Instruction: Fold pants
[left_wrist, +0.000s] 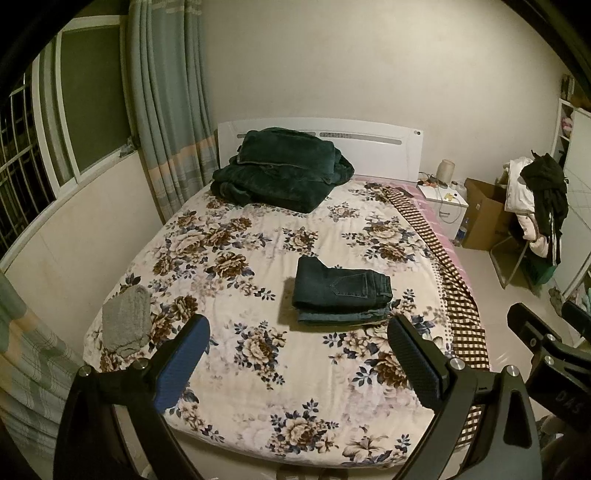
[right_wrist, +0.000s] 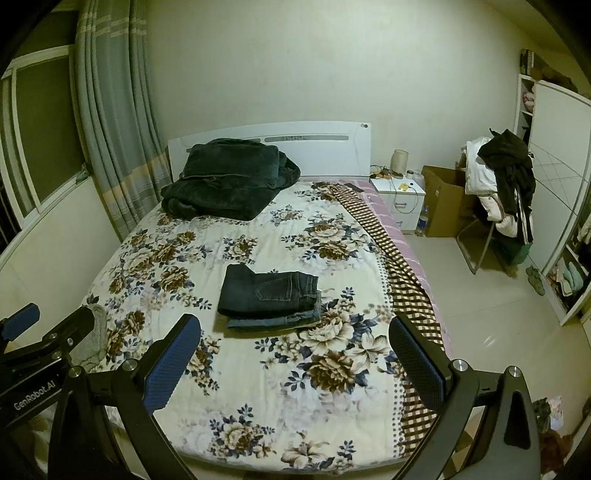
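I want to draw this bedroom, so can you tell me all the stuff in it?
folded jeans: two, dark and lighter blue, stacked mid-bed
blanket: one, dark green, by the headboard
grey cloth: one, bed's left edge
bedspread: one, floral white-brown
curtain: grey-blue, by the window
nightstand: one, white, right of bed
cardboard box: one, brown, beside nightstand
clothes pile: white and black, on a chair
left gripper: open, holding nothing
right gripper: open, holding nothing
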